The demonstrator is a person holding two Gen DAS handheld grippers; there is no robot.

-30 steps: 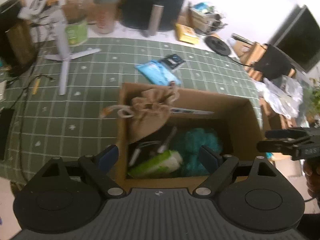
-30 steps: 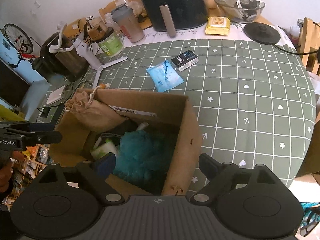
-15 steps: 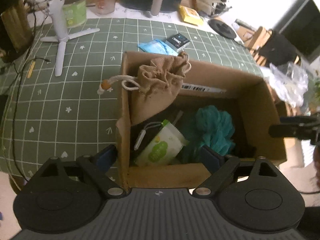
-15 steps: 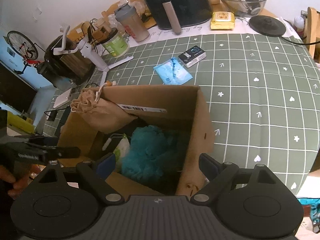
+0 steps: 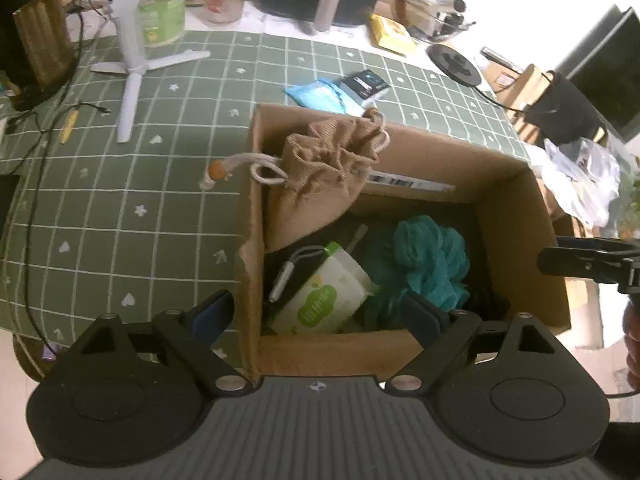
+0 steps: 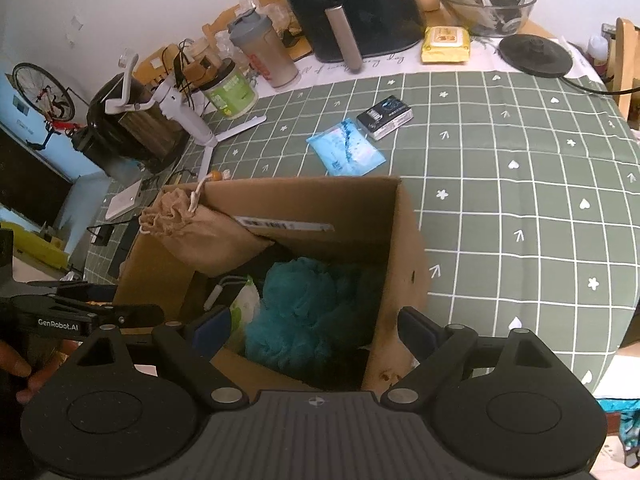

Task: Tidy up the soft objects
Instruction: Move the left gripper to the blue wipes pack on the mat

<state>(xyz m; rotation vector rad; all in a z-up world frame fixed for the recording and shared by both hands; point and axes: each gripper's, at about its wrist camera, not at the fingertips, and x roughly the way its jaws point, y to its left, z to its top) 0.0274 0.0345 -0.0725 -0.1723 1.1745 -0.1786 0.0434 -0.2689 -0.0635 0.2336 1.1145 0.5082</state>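
Judging by the filled cardboard box (image 5: 400,344), most is packed, only the blue packet (image 6: 346,152) upper centre remains, and both the left gripper (image 5: 316,312) and right gripper (image 6: 316,326) are held wide open, empty.

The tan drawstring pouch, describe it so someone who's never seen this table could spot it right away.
Find the open cardboard box on the green checked tablecloth. The tan drawstring pouch leans in its far left corner, its gathered neck above the rim. Unlike the teal mesh puff beside it, it has a white cord.

Tan pouch (image 5: 324,176) on box (image 5: 516,220) rim

White tripod (image 5: 130,60), air fryer (image 6: 348,4) (black), shaker bottle (image 6: 262,54) on the table
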